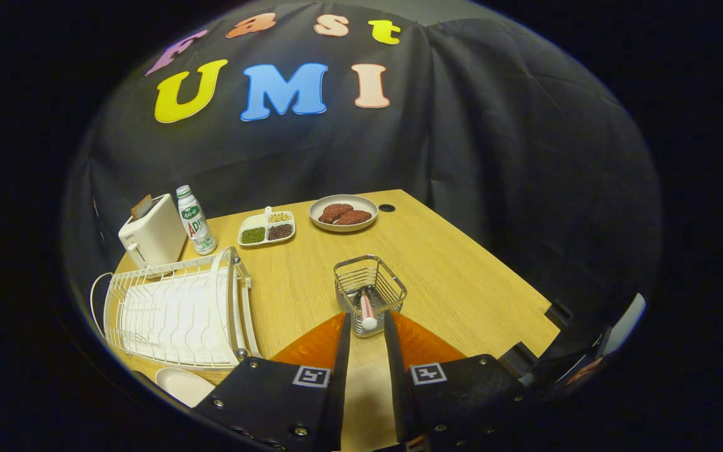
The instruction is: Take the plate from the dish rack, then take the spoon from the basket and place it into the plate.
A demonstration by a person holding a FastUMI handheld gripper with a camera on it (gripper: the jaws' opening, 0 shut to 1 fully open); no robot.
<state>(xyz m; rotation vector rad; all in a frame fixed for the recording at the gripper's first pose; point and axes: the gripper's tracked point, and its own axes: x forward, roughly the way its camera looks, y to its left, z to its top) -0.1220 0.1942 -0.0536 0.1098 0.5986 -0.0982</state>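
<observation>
Gripper point(368, 326) open, fingers spread, grasping nothing. Spoon point(368, 311) stands upright between the fingertips in the wire basket point(371, 290) just ahead: pale rounded handle end with a reddish band. Plate point(182, 384), plain white, lies on the wooden table point(462, 282) left of the fingers, before the white dish rack point(173, 311). Beyond: divided tray point(267, 228), dish of brown food point(343, 213), bottle point(196, 220), toaster point(151, 232).

Your gripper point(368, 326) has its fingers apart, on both sides of the wire basket point(371, 285). The spoon point(367, 311) stands inside it, handle between the fingertips. The plate point(182, 384) lies left of your fingers, beside the dish rack point(176, 311).
</observation>
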